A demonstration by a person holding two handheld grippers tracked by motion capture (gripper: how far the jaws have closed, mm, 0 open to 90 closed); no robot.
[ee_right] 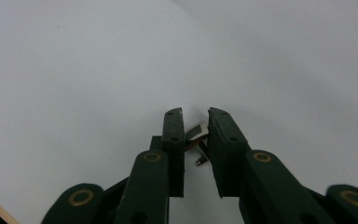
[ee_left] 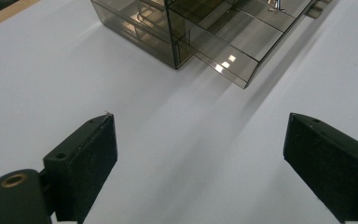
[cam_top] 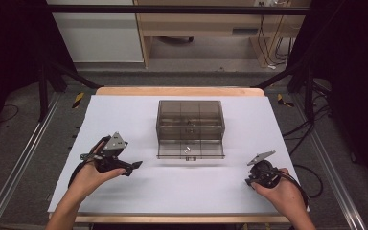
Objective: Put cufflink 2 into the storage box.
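Smoke-tinted clear plastic forms the drawer box [cam_top: 190, 120] standing at the middle of the white table [cam_top: 139, 191]; its lower drawer [cam_top: 190, 149] is pulled out toward the person, and a small metal piece [cam_top: 187, 149] lies inside it. In the high view, the left gripper [cam_top: 133, 166] rests in the person's left hand [cam_top: 90, 177] on the near left of the table, well apart from the box. The right gripper [cam_top: 250, 180] sits in the right hand [cam_top: 280, 190] at the near right, low over the surface.

Left gripper view: the jaws stand wide apart with nothing between them, over bare white surface. The drawer box [ee_left: 177, 28] lies ahead, its extended drawer [ee_left: 242, 42] reaching to the upper right.

Right gripper view: the right gripper [ee_right: 196, 135] has its jaws drawn nearly together, with a small metal cufflink [ee_right: 196, 133] between the pads. Its flat rectangular face is clamped at the tips, and its post hangs down into the gap. The gripper is angled down toward the white table [ee_right: 74, 70], the cufflink close above it; whether it touches the surface cannot be told.
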